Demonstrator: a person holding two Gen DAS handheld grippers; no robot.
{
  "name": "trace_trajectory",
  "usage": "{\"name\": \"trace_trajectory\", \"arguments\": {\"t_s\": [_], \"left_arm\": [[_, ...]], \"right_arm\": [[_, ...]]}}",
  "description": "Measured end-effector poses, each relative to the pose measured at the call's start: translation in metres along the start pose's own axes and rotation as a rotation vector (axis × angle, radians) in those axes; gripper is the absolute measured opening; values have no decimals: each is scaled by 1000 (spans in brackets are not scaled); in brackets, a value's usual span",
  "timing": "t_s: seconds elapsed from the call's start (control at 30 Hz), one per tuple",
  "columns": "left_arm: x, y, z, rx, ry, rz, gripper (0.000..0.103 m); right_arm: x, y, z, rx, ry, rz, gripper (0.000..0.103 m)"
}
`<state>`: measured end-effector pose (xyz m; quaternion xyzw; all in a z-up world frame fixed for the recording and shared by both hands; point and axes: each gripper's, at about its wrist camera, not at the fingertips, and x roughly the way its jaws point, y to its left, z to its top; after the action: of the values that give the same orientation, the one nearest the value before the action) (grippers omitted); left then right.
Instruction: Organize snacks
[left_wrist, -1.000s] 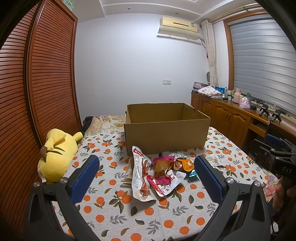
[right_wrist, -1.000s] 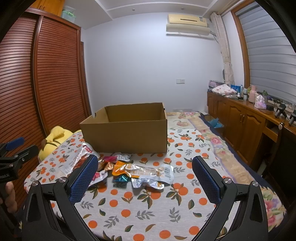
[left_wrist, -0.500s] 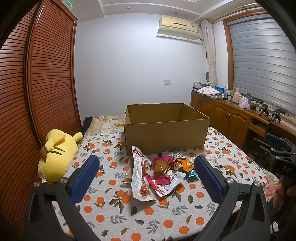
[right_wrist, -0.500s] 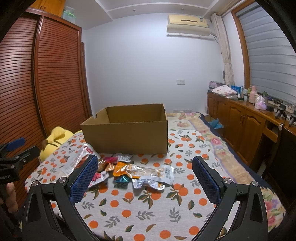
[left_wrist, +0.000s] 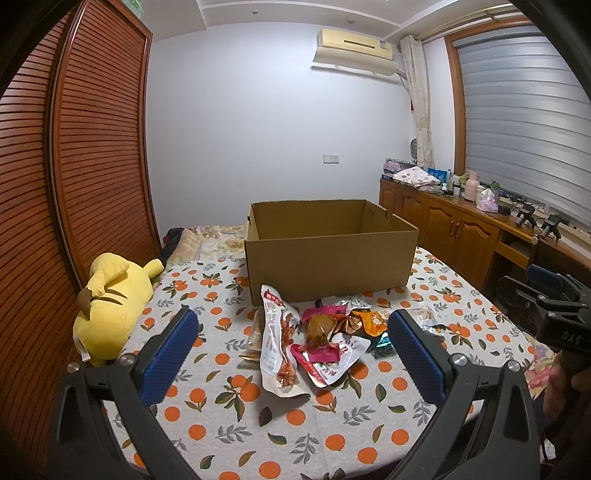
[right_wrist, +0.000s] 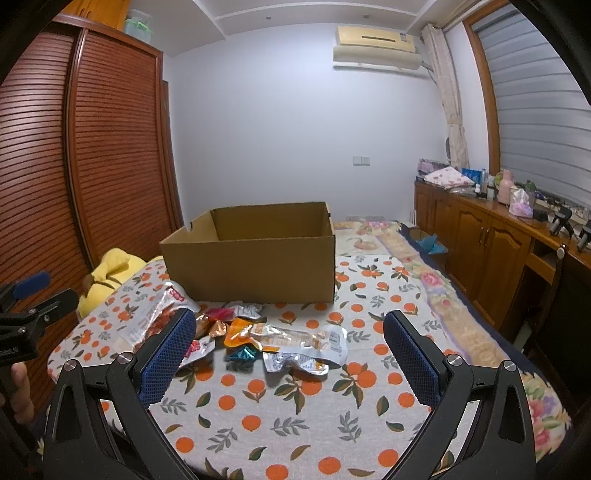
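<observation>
Both grippers — left gripper (left_wrist: 291, 345) and right gripper (right_wrist: 290, 341) — hover with jaws apart before the cardboard box (left_wrist: 328, 258), so first picking a snack packet (left_wrist: 277, 343) seems next.

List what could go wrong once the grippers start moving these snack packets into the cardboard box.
1. The snack packets overlap in one heap, so closing on one may drag or lift its neighbours too.
2. They lie flat on the tablecloth; the left gripper or right gripper, both open, could pinch cloth along with the foil.
3. The cardboard box has tall walls close behind the heap, so a low carry might clip its rim or push it back.
</observation>
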<state>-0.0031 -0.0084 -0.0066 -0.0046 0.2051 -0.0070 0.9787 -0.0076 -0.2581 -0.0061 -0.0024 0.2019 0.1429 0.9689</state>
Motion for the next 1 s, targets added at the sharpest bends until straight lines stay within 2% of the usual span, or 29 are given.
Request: {"name": "trace_trajectory", "arguments": {"t_s": [0.33,0.53,1.0], "left_arm": [[30,12,-17,-10,77,-43,103],[53,16,-21,18,135,-69,103],[109,29,-19,37,272,-128,100]], "right_arm": [[22,-5,-9,-28,49,17,103],[44,-8,-14,-74,90,73,102],[110,-7,-22,-170,263,209,94]]}}
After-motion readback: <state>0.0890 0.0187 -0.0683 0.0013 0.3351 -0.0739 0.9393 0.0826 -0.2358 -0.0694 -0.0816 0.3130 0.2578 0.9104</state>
